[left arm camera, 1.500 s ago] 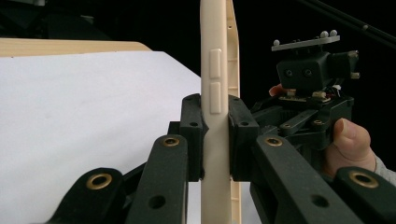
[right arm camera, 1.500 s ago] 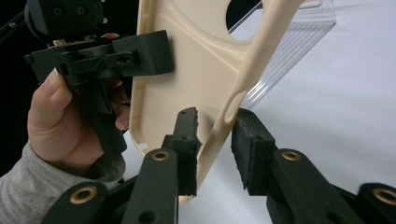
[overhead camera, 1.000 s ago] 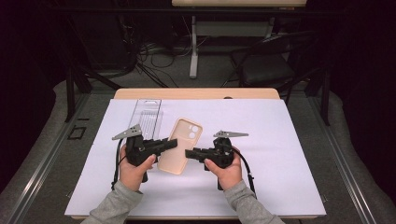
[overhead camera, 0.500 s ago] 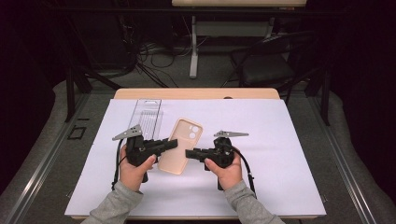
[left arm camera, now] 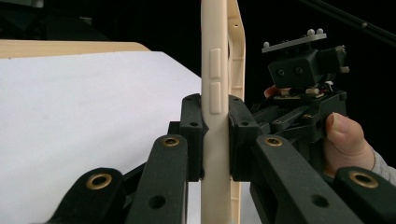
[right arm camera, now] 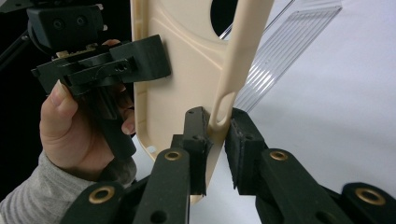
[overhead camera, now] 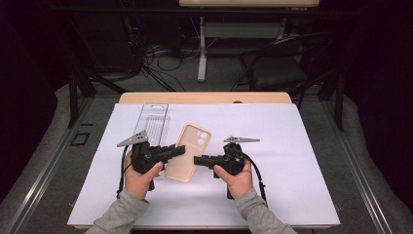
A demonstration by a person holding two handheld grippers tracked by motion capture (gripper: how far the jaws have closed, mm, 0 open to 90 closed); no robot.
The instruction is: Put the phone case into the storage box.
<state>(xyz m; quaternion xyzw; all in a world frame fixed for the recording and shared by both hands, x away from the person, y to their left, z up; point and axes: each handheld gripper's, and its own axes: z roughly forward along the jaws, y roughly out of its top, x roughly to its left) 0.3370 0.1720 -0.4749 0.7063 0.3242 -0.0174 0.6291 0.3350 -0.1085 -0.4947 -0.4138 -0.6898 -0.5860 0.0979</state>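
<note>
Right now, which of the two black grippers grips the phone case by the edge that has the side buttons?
The left gripper, clamped just below the phone case's raised buttons; the right gripper grips a slotted edge instead.

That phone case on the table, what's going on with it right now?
A person holds a gripper in each hand at a white-covered table. The left gripper is clamped on one long edge of the beige phone case. The right gripper has its jaws around the opposite edge and has just been closing on it. A clear plastic tray lies just behind.
</note>
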